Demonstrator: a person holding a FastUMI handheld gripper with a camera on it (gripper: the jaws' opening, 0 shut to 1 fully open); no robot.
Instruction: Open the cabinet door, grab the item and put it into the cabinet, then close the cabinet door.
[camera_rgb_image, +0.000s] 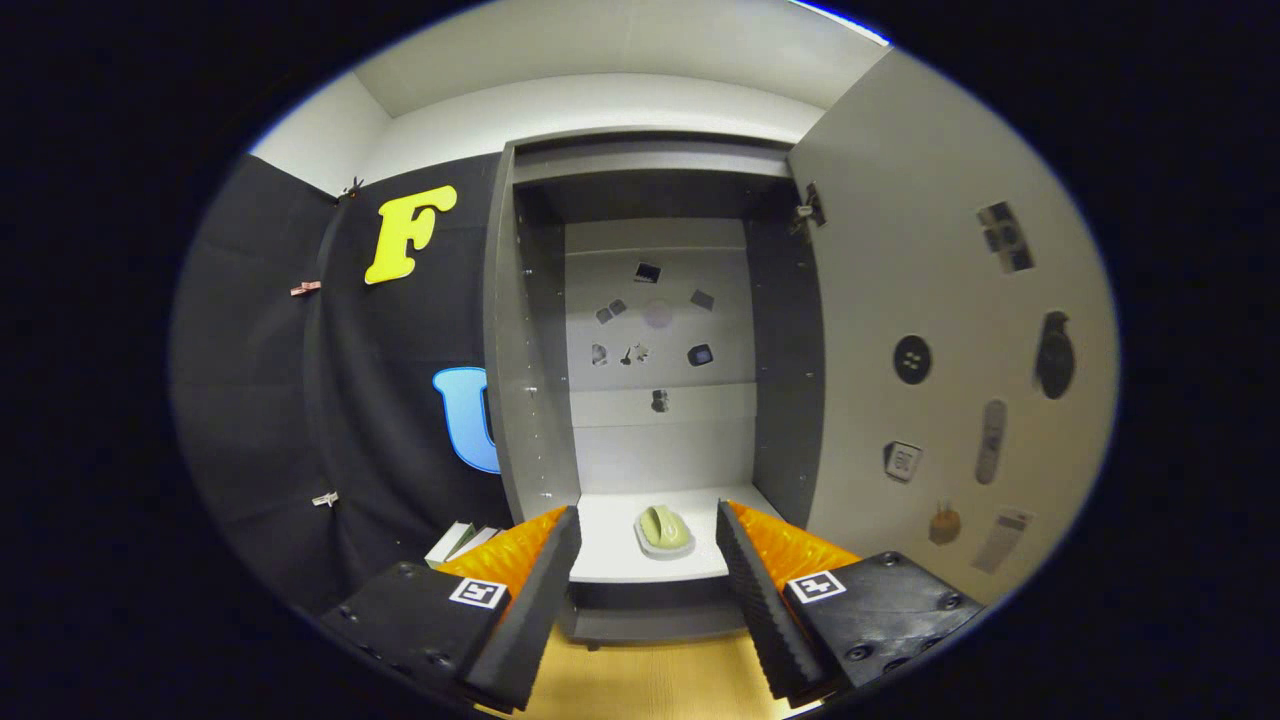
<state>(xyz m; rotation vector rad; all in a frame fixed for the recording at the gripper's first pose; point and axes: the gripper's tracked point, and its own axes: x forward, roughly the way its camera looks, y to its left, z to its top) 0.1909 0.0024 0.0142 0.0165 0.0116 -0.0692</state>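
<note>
The gripper points at the cabinet, its two fingers spread wide apart with nothing between them. Below them runs a pale wooden table. Just beyond the fingertips, framed in the gap, a small green item lies on the white bottom shelf inside the cabinet. The door stands swung open to the right, with small stickers on its inner face. More stickers dot the cabinet's back panel.

grey cabinet | white shelf | pale-green item | light wood floor
</note>
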